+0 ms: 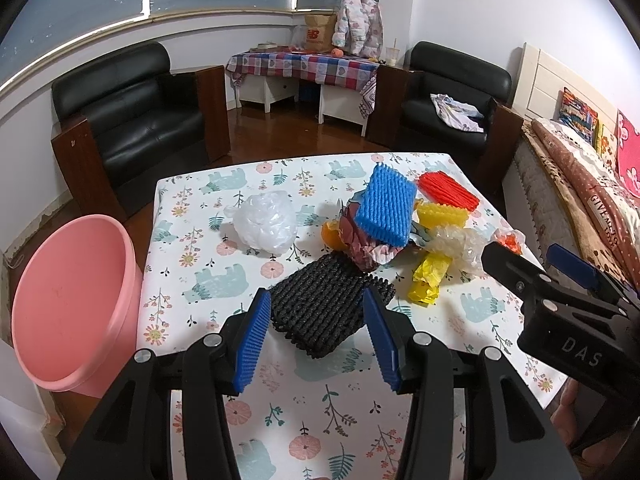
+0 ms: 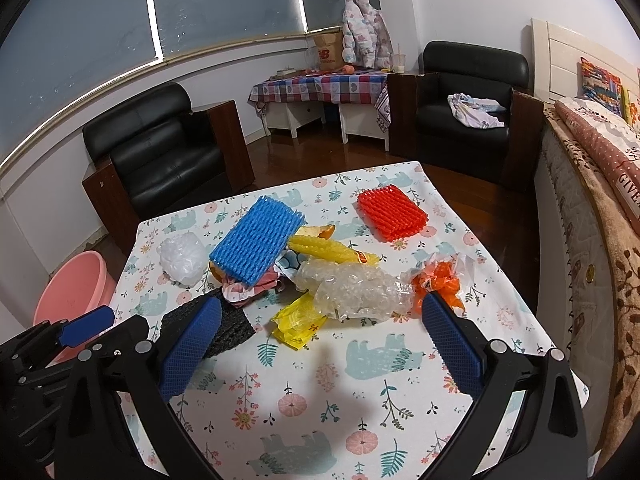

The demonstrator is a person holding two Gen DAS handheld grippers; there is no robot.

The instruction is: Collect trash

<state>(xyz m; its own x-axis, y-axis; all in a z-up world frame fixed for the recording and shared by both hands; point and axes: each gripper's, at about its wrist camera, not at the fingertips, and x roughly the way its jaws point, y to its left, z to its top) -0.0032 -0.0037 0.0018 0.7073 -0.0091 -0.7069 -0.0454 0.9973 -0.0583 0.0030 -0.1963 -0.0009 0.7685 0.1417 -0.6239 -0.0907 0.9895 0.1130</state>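
Both grippers are held spread wide above the table, nothing gripped. Left gripper is aimed at the black foam net (near edge); right gripper at the bubble wrap. Pink bin is seen beside the table.

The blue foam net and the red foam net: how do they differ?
The blue foam net leans tilted atop the heap of scraps; the red foam net lies flat on the tablecloth, apart from the heap. Blue sits nearer the pink bin, red toward the far right corner. Both are ribbed mesh sleeves.
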